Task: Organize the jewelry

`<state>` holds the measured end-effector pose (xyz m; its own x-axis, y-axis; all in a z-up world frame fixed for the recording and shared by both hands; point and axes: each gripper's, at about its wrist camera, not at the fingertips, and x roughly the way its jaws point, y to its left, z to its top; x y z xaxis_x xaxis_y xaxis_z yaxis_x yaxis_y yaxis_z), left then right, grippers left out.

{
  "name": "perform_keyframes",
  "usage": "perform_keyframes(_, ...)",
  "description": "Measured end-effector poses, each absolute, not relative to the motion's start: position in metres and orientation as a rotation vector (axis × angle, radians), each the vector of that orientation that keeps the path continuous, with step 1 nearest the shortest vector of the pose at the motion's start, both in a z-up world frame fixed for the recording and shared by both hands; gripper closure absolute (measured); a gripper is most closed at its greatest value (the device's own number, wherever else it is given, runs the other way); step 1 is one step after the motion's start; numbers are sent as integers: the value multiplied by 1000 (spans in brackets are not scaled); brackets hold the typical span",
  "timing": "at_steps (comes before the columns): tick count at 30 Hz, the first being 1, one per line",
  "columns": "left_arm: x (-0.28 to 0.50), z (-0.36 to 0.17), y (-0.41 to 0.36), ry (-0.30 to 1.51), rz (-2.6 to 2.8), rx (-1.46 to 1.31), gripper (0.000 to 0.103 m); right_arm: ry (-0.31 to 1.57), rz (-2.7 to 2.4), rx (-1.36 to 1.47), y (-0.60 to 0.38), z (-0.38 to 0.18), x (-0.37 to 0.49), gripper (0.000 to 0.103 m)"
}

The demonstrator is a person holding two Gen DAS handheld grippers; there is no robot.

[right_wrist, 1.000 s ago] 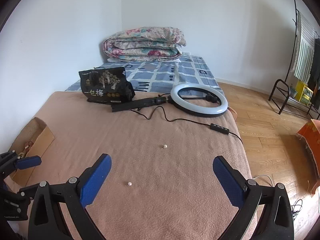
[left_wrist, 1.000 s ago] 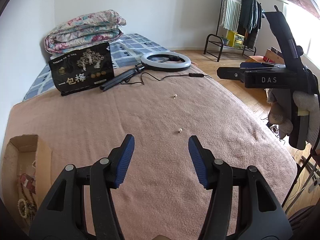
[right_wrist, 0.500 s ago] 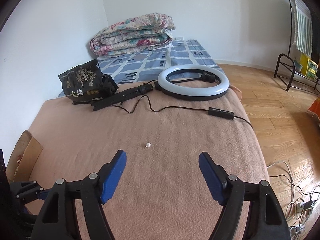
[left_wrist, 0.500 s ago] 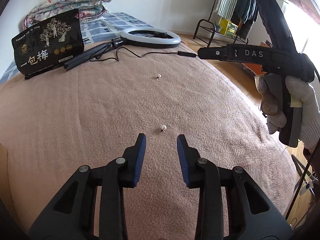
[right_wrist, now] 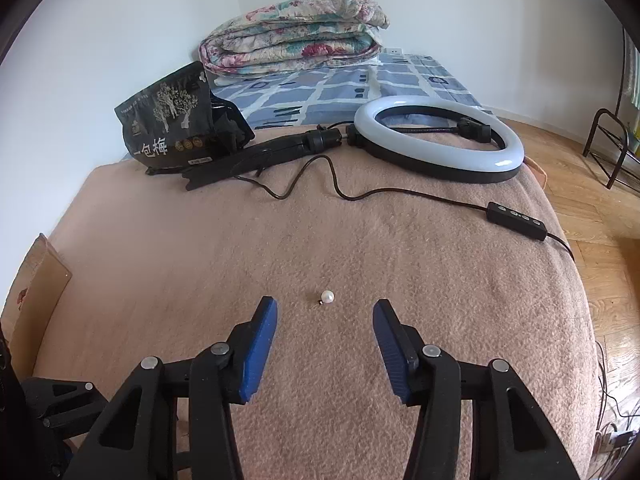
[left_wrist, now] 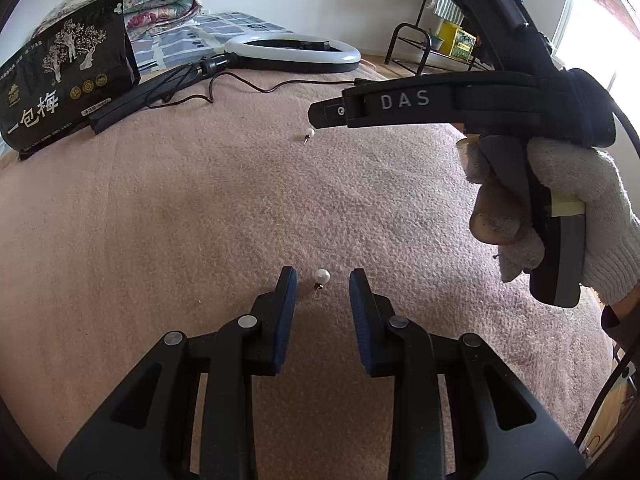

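Observation:
Two white pearl earrings lie on the pink blanket (left_wrist: 180, 220). In the left wrist view the near earring (left_wrist: 321, 277) lies just past my left gripper (left_wrist: 323, 276), level with its blue fingertips. That gripper is open but narrowed, not touching the earring. The far earring (left_wrist: 309, 133) lies under the tip of my right gripper's body (left_wrist: 440, 104), held in a gloved hand. In the right wrist view that earring (right_wrist: 327, 297) lies just beyond my open right gripper (right_wrist: 325, 310), centred between the tips.
A ring light (right_wrist: 438, 136) with its black stand, cable and remote (right_wrist: 516, 220) lies across the far blanket. A black snack bag (right_wrist: 172, 120) and a folded quilt (right_wrist: 296, 32) sit behind. A cardboard box edge (right_wrist: 36, 276) is at the left.
Both grippers moved forward and down toward the earrings. My left gripper narrowed and now brackets the near earring. My right gripper narrowed and the far earring is now just ahead of its tips.

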<state>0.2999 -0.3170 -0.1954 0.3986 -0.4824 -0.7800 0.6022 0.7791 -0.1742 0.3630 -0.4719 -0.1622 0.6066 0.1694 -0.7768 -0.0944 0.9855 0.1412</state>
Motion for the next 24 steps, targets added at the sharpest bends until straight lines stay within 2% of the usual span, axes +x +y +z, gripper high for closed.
perform_keyframes(10, 305, -207, -319, 936, -678, 135, 91, 917, 161, 65, -467, -190, 383, 63)
perform_keyframes(17, 303, -206, -318, 934, -675, 127, 95, 931, 173, -4, -455, -193, 390, 69)
perform_keyframes(22, 304, -206, -317, 939, -676, 118, 96, 945, 174, -63, -443, -196, 391, 91)
perform_keyframes(24, 304, -206, -317, 940, -676, 117, 96, 946, 165, -68, -442, -197, 390, 94)
